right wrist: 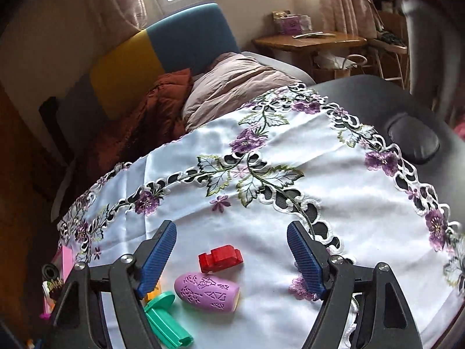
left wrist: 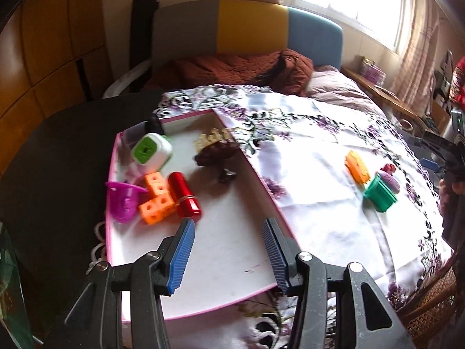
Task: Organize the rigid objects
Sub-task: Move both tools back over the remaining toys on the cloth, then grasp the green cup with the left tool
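A pink-rimmed white tray [left wrist: 257, 176] holds a green-and-white cube [left wrist: 151, 152], joined orange cubes [left wrist: 157, 200], a red cylinder [left wrist: 184, 196], a purple cup [left wrist: 123, 203] and a dark lump [left wrist: 215, 154]. My left gripper [left wrist: 229, 226] hangs open over the tray's bare near floor, with nothing between its fingers. On the cloth to the right lie an orange piece [left wrist: 357, 168], a green piece [left wrist: 379, 196], a purple oval [left wrist: 389, 181] and a small red block [left wrist: 389, 168]. My right gripper [right wrist: 232, 229] stands wide open above the red block [right wrist: 221, 257] and purple oval [right wrist: 207, 290]. The green piece [right wrist: 165, 320] lies by its left finger.
A white cloth embroidered with purple flowers [right wrist: 290, 160] covers a dark padded table [right wrist: 377, 96]. A bed with a grey, yellow and blue headboard [left wrist: 250, 26] stands behind it. A wooden side table [right wrist: 308, 40] is at the far right and a wicker basket [left wrist: 430, 305] sits low beside the table.
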Motion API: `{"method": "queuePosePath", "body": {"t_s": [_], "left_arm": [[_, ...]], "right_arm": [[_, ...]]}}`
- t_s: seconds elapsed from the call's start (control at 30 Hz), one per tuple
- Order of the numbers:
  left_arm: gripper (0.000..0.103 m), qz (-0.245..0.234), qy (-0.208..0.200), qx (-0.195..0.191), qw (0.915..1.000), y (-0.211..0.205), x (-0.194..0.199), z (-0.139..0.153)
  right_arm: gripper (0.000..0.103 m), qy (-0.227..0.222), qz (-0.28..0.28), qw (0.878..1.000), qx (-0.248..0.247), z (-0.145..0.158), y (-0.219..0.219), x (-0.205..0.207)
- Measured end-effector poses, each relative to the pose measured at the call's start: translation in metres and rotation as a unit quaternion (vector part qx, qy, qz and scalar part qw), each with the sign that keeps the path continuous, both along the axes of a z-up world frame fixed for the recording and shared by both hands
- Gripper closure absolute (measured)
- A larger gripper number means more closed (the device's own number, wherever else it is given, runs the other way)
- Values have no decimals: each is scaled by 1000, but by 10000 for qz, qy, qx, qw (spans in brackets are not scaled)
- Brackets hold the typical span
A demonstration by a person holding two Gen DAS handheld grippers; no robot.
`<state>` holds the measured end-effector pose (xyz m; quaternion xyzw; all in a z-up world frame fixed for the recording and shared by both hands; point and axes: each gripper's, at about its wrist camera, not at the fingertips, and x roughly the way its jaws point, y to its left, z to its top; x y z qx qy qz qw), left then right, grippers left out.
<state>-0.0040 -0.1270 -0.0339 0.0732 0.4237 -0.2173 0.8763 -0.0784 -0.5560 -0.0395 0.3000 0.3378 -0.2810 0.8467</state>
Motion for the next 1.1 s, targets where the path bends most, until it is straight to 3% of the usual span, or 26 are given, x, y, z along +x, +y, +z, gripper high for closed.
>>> {"method": "queuePosePath", "body": {"t_s": [0.2, 0.33, 0.53, 0.7, 0.9, 1.1], "left_arm": [[54, -488, 117, 13, 9987, -35, -8, -4], [54, -834, 415, -189, 9955, -61, -10, -6], [53, -1447, 1151, -588, 9810, -118, -16, -18], [54, -1816, 1569, -705, 9682, -172, -20, -28], [50, -1715, 1971, -753, 9623, -216, -12, -43], [41, -1178, 2285, -785, 9632, -239, 8, -58]], "right_arm": [[21, 67, -190, 9995, 232, -5, -7, -4], [20, 94, -136, 9996, 212, -5, -6, -2], [19, 26, -98, 9998, 186, -3, -4, -2], [19, -69, -122, 9995, 274, -2, -6, -4], [18, -169, -211, 9985, 482, -5, -13, -6], [18, -239, -244, 9968, 727, -9, -18, -7]]}}
